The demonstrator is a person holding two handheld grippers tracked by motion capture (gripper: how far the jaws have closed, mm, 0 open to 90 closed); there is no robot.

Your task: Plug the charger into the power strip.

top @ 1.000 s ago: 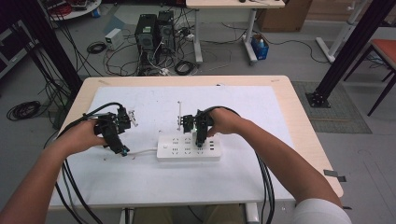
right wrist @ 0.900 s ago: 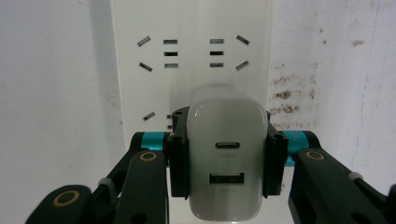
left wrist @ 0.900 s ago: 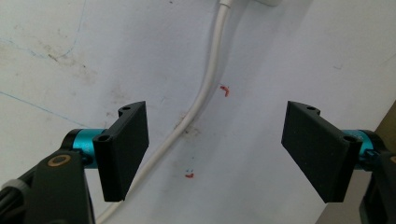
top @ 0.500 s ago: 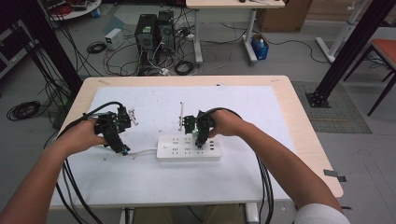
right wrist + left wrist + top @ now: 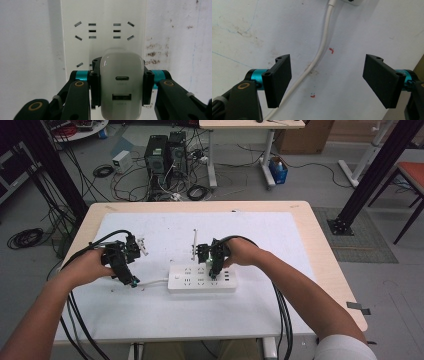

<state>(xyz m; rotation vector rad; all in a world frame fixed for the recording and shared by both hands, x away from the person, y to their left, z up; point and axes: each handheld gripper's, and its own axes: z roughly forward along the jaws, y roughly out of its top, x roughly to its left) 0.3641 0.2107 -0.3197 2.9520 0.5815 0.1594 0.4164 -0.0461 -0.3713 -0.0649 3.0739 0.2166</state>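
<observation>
Nothing moved: charger (image 5: 121,85) over power strip (image 5: 103,15)

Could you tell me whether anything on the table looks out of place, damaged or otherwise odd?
Nothing is damaged or askew. The power strip lies flat and the charger sits straight in the right hand-held gripper. The only blemishes are brown stains and small red marks on the white mat.

charger (image 5: 122,85) base cut off — hides sockets behind, cord (image 5: 319,52) ends cropped
</observation>
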